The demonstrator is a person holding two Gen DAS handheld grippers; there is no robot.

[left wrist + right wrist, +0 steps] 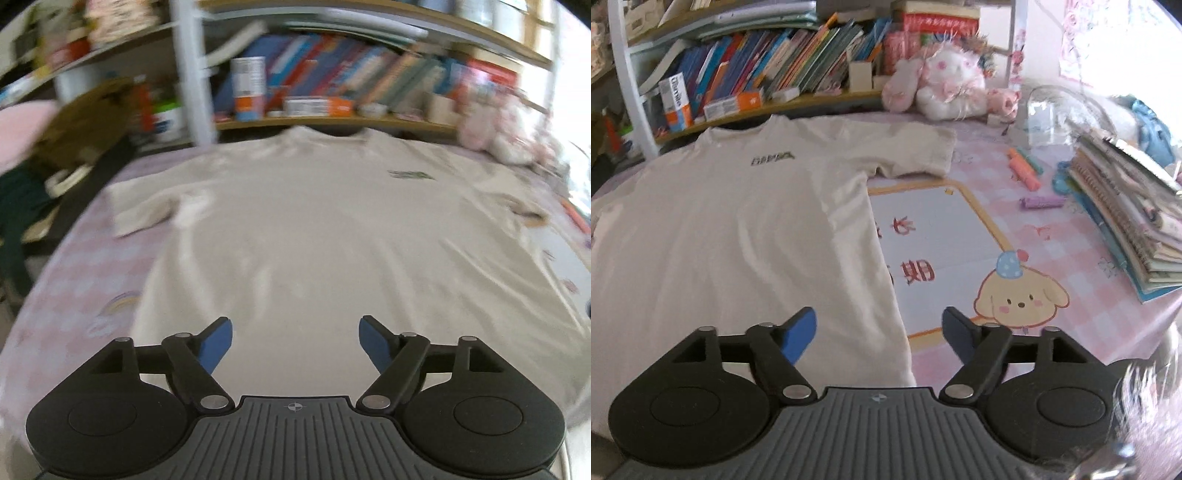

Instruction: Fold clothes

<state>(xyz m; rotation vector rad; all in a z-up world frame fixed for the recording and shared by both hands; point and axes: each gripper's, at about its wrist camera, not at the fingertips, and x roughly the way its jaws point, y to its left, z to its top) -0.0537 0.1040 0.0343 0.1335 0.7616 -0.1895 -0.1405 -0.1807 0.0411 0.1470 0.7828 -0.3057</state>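
Item: beige T-shirt (731,229), laid flat, front up, collar toward bookshelf (798,103), on pink tabletop (1052,236); both sleeves spread. Left hand-held gripper (295,343): jaws wide, nothing btwn, over shirt's lower part. Right hand-held gripper (879,332): jaws wide, empty, above shirt's side edge nr hem. Misc: plush toy (949,88), notebook stack (1130,214).

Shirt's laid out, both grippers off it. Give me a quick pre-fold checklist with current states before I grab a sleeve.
1. Left gripper open, nothing between fingers: ok.
2. Right gripper open, empty: ok.
3. Beige T-shirt spread flat, logo side up: ok.
4. Right-side sleeve laid out, reachable: ok.
5. Left-side sleeve smooth: not ok, looks bunched; view blurred.
6. Crayons and notebook stack clear of the shirt: ok.
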